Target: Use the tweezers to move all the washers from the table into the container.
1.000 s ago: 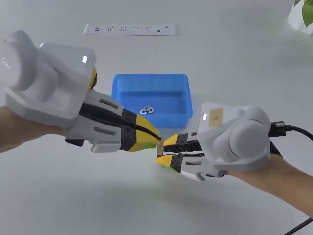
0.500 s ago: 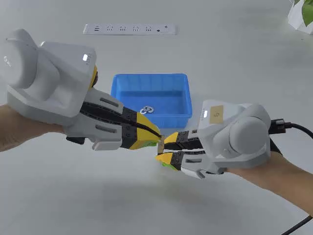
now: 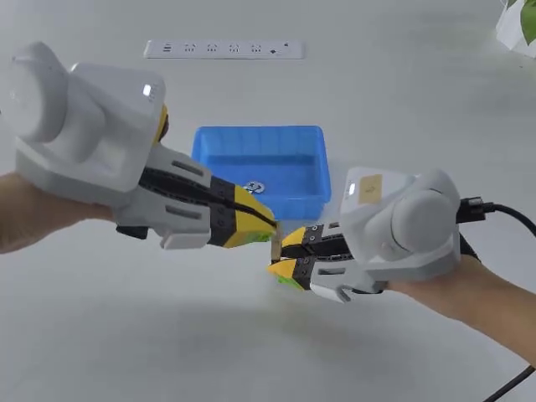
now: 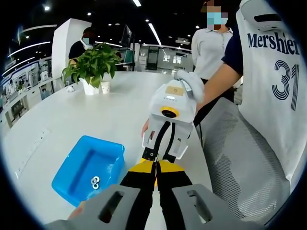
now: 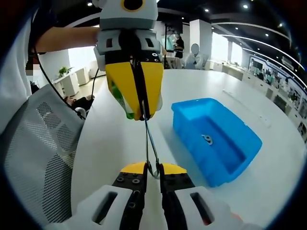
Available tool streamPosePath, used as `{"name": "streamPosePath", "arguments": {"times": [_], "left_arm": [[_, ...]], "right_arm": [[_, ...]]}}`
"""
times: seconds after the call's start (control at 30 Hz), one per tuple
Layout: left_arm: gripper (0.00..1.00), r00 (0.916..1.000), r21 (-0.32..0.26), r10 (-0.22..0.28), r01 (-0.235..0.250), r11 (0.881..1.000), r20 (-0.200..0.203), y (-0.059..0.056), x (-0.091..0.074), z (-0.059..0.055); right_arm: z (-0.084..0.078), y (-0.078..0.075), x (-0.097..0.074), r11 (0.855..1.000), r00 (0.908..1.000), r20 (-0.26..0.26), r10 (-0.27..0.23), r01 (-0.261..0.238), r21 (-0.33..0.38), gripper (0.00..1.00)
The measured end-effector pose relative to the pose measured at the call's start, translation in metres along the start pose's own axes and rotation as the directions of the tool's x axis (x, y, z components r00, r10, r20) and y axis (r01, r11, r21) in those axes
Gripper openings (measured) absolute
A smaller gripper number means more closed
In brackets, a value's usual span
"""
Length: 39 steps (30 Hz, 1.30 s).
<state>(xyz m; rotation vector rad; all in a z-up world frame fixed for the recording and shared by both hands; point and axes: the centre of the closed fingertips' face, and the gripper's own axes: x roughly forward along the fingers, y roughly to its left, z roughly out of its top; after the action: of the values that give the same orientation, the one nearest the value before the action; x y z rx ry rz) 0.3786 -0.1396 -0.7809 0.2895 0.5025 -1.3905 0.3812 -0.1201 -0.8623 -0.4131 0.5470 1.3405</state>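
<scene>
The fingers [image 5: 135,169] of the right gripper [image 5: 147,171] were drawn in narrow in the right gripper view, pinching one end of the thin metal tweezers [image 5: 148,139], while the left gripper [image 5: 142,116] opposite had its yellow fingers closed on the other end. With both ends clamped, the likely trouble was a pull or twist between the two hands that would bend the slender legs. If either side let go before the other had a sound hold, the tool could drop to the desk [image 5: 108,143]. Two washers [image 5: 207,139] lay on the floor of the blue container [image 5: 232,165], off to the right of the fingers and well apart from them. In the left gripper view, the left fingers were pressed together at their yellow tips with the right gripper nose to nose beyond them. The container and its washers sat low to the left, clear of both. In the head view, the two sets of fingertips met just in front of the container's near wall, above the desk. The tweezers showed as a short sliver between them, and the washers rested inside, near that wall.
</scene>
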Motion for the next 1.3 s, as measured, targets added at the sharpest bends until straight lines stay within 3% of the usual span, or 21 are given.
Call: {"name": "streamPosePath", "arguments": {"times": [0.6,1.0,1.3], "left_arm": [[0.05,0.9998,0.005,0.011,-0.012,1.000,0.014,0.003,-0.004,0.006],[0.05,0.9996,0.022,0.020,-0.020,1.000,0.021,-0.001,-0.009,0.010],[0.05,0.9998,0.051,0.020,-0.020,0.999,0.002,-0.003,-0.011,0.012]], "right_arm": [[0.007,-0.001,-0.002,1.000,0.9999,0.013,-0.007,0.007,-0.003,0.10],[0.013,0.002,-0.007,0.999,1.0000,0.004,-0.005,0.005,-0.042,0.10],[0.018,0.003,-0.007,0.997,1.0000,0.003,0.000,0.000,-0.072,0.10]]}}
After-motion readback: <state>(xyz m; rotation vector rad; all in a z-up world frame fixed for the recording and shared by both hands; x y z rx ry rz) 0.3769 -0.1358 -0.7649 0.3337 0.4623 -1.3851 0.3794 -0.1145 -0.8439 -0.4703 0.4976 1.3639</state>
